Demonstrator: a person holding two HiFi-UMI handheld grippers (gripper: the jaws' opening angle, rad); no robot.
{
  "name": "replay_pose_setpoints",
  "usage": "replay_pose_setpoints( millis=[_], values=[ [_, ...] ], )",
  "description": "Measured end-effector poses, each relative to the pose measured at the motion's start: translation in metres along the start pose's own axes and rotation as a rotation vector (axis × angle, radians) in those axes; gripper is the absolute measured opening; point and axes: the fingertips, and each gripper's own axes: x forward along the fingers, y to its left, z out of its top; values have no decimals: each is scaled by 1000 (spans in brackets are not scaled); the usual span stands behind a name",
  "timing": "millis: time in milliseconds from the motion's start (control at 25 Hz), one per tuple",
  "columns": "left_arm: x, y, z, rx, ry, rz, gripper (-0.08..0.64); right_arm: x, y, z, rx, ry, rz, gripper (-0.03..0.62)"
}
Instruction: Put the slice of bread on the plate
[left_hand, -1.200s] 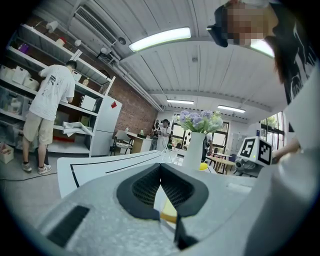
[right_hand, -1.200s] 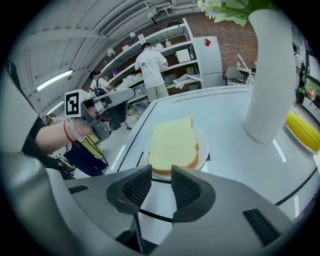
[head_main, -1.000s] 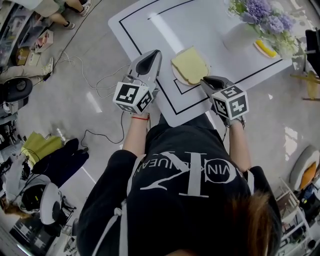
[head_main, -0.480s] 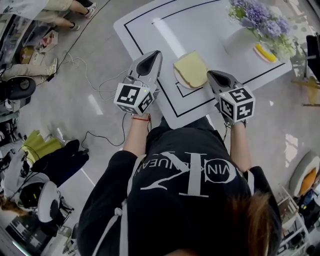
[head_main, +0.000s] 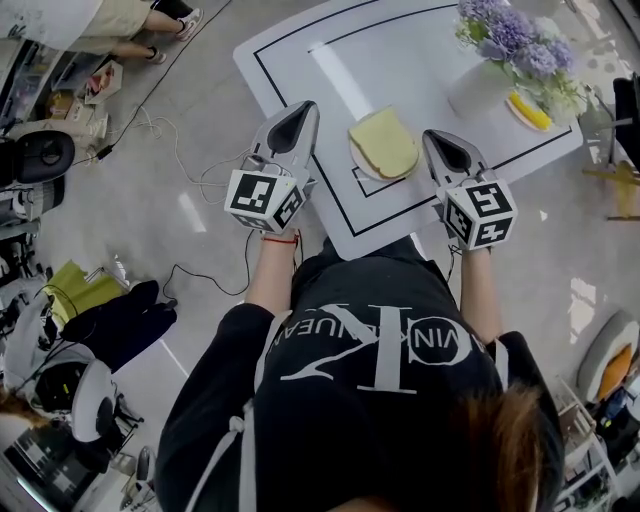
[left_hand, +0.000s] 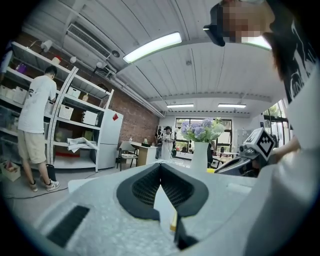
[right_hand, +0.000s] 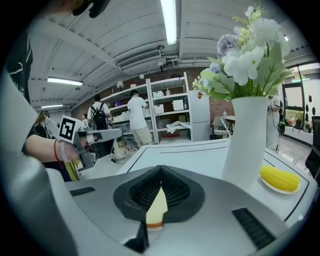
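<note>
A pale yellow slice of bread (head_main: 383, 142) lies flat on a small white plate (head_main: 362, 167) near the front of the white table (head_main: 330, 60). My left gripper (head_main: 305, 108) hangs shut to the left of the plate, over the table's edge, with nothing in it. To the right of the plate my right gripper (head_main: 432, 136) is shut too, empty and clear of the bread. In the right gripper view the bread (right_hand: 157, 207) shows below the closed jaws of that gripper (right_hand: 161, 169). The left gripper (left_hand: 160, 165) points level across the room.
A white vase of purple flowers (head_main: 480, 75) stands at the table's back right, with a yellow corn cob (head_main: 528, 108) on a small dish beside it. Cables lie on the floor to the left. People stand by shelves (left_hand: 35, 115) in the background.
My right gripper has drawn back from the bread's edge and lifted, its jaws closing. The left gripper has risen slightly. The bread stays on the plate.
</note>
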Motion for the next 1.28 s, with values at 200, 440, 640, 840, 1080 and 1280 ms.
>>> replay_pose_setpoints(
  millis=[200,440,640,840,1080,1280],
  values=[
    [-8,-3,9,7,-20,19,8,-12,-1,20,-31,-98,-28,0],
    [-12,-1,20,17,-40,40,8,-16,-4,42,-46,-184,-49,0],
    [-21,3,31,24,-67,77,8,-20,1,59,-76,-254,-49,0],
    [-31,14,40,30,-89,122,8,-21,3,71,-87,-307,-58,0],
    [-39,22,50,50,-105,161,8,-24,3,83,-103,-343,-57,0],
    [-41,22,54,88,-110,182,8,-27,-3,83,-96,-361,-61,0]
  ],
)
